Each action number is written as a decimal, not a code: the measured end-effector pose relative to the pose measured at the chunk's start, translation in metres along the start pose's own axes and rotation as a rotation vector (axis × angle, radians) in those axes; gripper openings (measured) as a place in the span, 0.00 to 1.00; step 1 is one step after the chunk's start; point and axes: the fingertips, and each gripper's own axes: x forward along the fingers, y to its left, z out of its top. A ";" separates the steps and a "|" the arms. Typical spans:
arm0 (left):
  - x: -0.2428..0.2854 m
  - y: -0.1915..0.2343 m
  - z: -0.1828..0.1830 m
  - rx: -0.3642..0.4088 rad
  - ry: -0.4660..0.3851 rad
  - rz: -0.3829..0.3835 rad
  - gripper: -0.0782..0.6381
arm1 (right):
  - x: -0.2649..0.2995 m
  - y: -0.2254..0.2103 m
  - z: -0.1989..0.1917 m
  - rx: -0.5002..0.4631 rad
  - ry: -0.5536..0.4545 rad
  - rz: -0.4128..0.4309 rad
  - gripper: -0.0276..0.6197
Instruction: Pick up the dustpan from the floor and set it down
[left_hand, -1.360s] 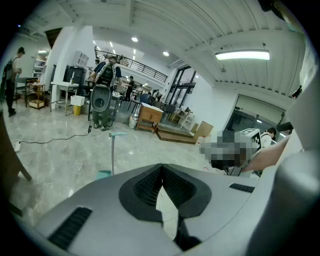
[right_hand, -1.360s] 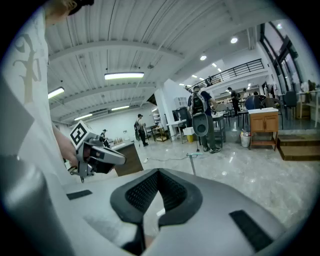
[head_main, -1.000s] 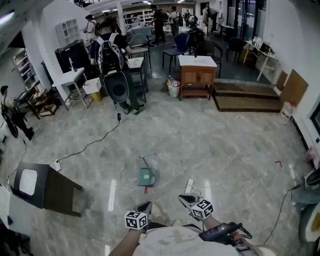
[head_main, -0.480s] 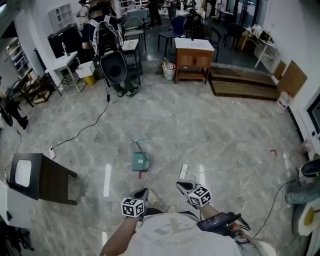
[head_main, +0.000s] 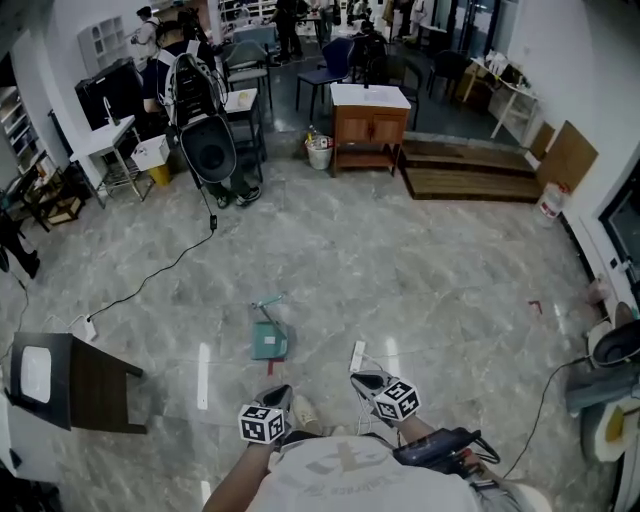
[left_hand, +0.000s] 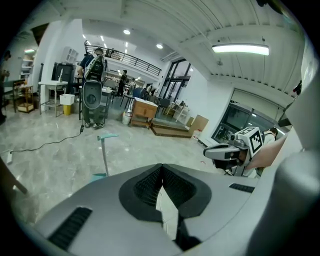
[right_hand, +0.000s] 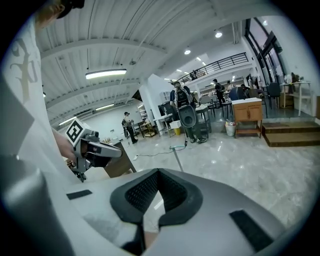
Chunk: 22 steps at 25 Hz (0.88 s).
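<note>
Floor space just ahead of the person holds the dustpan (head_main: 268, 342): a teal pan lying flat on the glossy grey marble-patterned floor (head_main: 430, 280), its long handle standing upright from the pan. A small red mark (head_main: 268, 368) lies on the floor beside the pan's near edge.

The left gripper (head_main: 284, 393) hangs close to the person's body, near the dustpan but clear of it, pointing toward it. Its jaws are pressed together with nothing between them. The right gripper (head_main: 362, 379) sits level with the left one and further to the side of the pan. Its jaws are likewise closed and empty. In the left gripper view the handle rises just left of the jaw line, with the pan on the floor ahead.

A white strip (head_main: 357, 355) lies near the right gripper, and a black cable (head_main: 150, 285) trails across the floor to the left. A dark side table (head_main: 95, 385) stands at the left. Farther off are a wooden cabinet (head_main: 368, 135) with a white top, a low wooden platform (head_main: 470, 182) and several people among desks and chairs.
</note>
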 end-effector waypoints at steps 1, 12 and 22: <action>-0.002 0.002 0.006 0.007 -0.001 0.003 0.13 | 0.003 0.000 0.002 0.003 0.003 0.003 0.07; -0.005 0.045 0.041 -0.036 -0.012 0.054 0.13 | 0.023 -0.029 0.029 0.027 0.021 -0.003 0.07; 0.022 0.076 0.069 -0.047 -0.030 0.034 0.13 | 0.052 -0.057 0.053 0.028 0.029 -0.033 0.07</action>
